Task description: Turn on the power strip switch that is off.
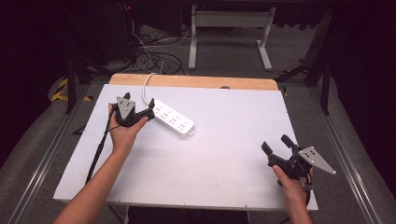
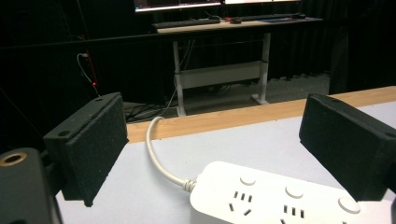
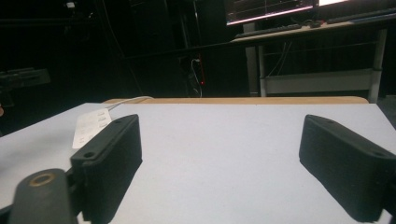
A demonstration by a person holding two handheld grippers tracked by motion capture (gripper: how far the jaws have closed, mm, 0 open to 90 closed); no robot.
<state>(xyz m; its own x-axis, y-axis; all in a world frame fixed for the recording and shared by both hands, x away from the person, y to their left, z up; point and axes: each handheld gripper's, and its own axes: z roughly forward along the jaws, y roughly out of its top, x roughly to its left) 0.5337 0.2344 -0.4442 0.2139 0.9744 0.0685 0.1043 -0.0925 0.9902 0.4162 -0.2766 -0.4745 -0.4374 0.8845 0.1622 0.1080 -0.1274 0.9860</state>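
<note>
A white power strip [image 1: 173,120] lies on the white table top [image 1: 224,158] at the back left, its white cable [image 1: 147,84] running off over the far edge. My left gripper [image 1: 139,100] stands open at the strip's cable end. In the left gripper view the strip [image 2: 285,196] lies low between the two spread jaws of that gripper [image 2: 215,121], and the cable [image 2: 156,154] curves away to the wooden edge. My right gripper [image 1: 275,143] is open near the front right, with nothing between its jaws. The right gripper view shows the strip [image 3: 91,125] far off at the left, beyond that gripper [image 3: 219,140].
A wooden strip [image 1: 196,81] borders the table's far edge. Behind it stand a white desk frame [image 1: 229,28] and a tangle of cables [image 1: 154,56] on the floor. A desk with a keyboard [image 2: 187,22] stands farther back. Metal rails run along both sides of the table.
</note>
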